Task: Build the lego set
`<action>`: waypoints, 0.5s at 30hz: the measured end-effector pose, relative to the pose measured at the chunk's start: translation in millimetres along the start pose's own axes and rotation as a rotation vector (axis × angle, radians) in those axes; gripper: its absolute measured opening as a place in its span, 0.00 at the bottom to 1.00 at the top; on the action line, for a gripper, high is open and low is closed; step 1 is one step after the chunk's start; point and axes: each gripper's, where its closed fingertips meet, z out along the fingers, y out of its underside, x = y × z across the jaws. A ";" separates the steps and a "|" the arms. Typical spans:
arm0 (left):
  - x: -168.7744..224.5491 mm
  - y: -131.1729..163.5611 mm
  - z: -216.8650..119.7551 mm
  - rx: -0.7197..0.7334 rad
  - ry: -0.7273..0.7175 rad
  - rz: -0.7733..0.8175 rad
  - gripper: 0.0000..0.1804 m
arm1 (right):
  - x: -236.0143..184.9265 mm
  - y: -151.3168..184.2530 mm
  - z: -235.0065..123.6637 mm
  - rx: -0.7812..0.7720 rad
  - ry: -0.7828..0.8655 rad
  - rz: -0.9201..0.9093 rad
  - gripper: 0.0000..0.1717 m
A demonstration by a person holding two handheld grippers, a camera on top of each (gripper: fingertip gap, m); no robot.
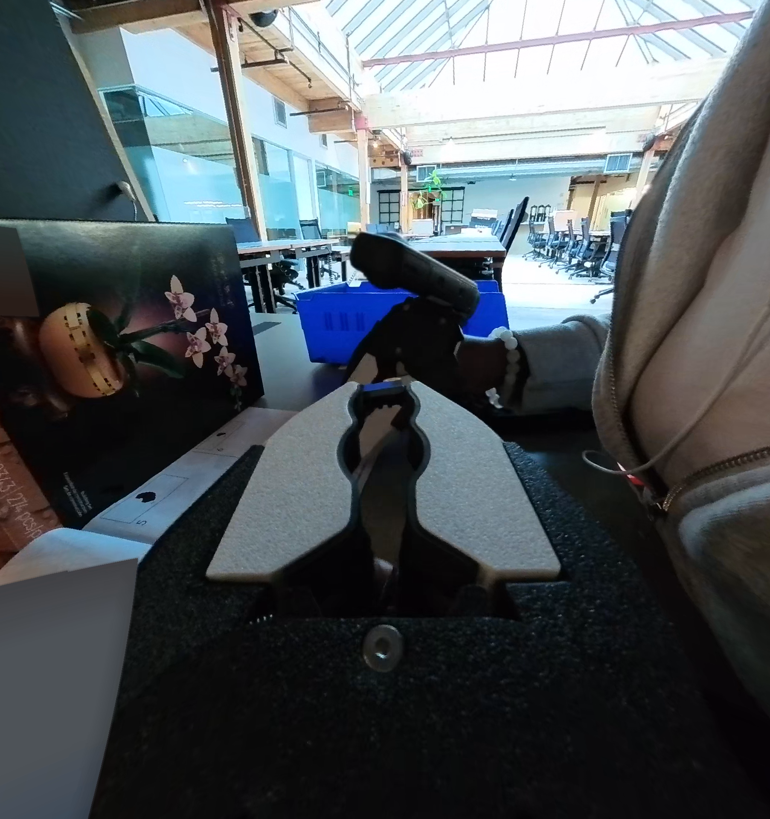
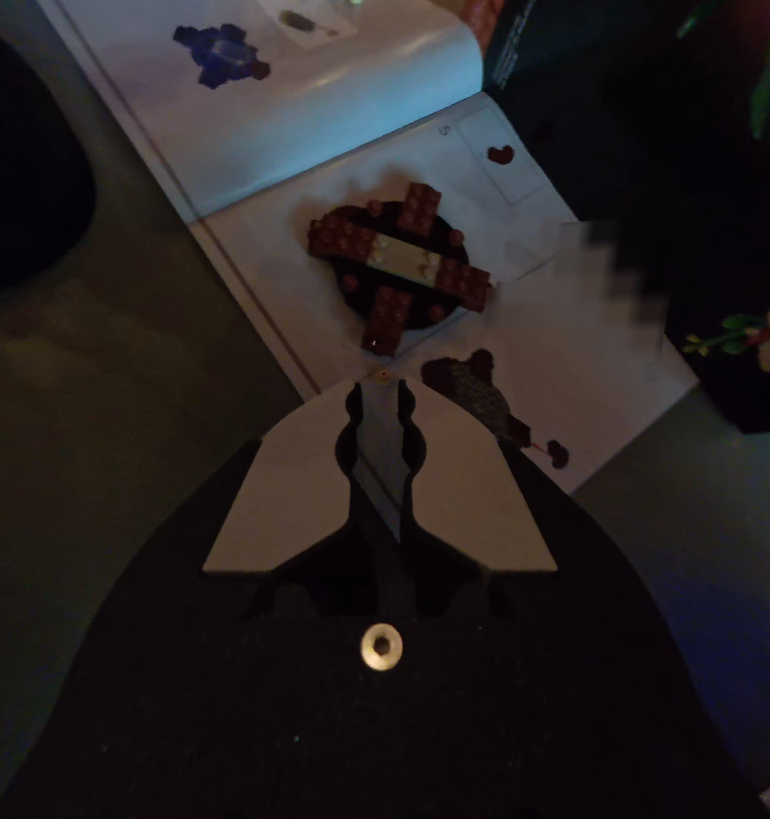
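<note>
My left gripper (image 1: 383,399) is shut on a small blue brick (image 1: 382,390), pinched at the very fingertips. Just beyond it, a hand with a white bead bracelet holds my right gripper (image 1: 381,374) pointing down. In the right wrist view my right gripper (image 2: 381,390) is open. A tiny tan round stud (image 2: 382,376) sits at its tips with a gap to each pad. Ahead of it, brown bricks form a cross on a black round plate (image 2: 396,261), which lies on an open instruction booklet (image 2: 285,133).
A dark box with an orchid picture (image 1: 130,354) stands at the left, against the booklet. A blue bin (image 1: 330,319) stands on the table behind the grippers. A person in a grey hooded jacket (image 1: 684,354) fills the right side. My right fingertips sit around 15 cm from my left ones.
</note>
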 end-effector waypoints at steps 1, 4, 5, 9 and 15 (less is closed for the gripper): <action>-0.1 0.0 0.0 0.000 0.000 -0.002 0.09 | 1.1 0.3 -0.5 0.003 0.003 0.000 0.08; -0.1 0.5 0.4 -0.004 0.001 -0.004 0.09 | -2.0 0.4 1.5 -0.001 -0.004 -0.032 0.06; -0.1 0.6 0.5 -0.005 0.001 -0.003 0.09 | -3.3 -2.6 1.7 0.013 0.002 -0.052 0.04; -0.6 0.5 0.4 -0.005 -0.002 -0.005 0.09 | -1.4 -2.1 7.4 -0.008 0.018 -0.066 0.04; -0.7 0.8 0.7 -0.008 -0.003 -0.003 0.09 | -1.8 -3.3 9.1 -0.010 -0.028 -0.031 0.02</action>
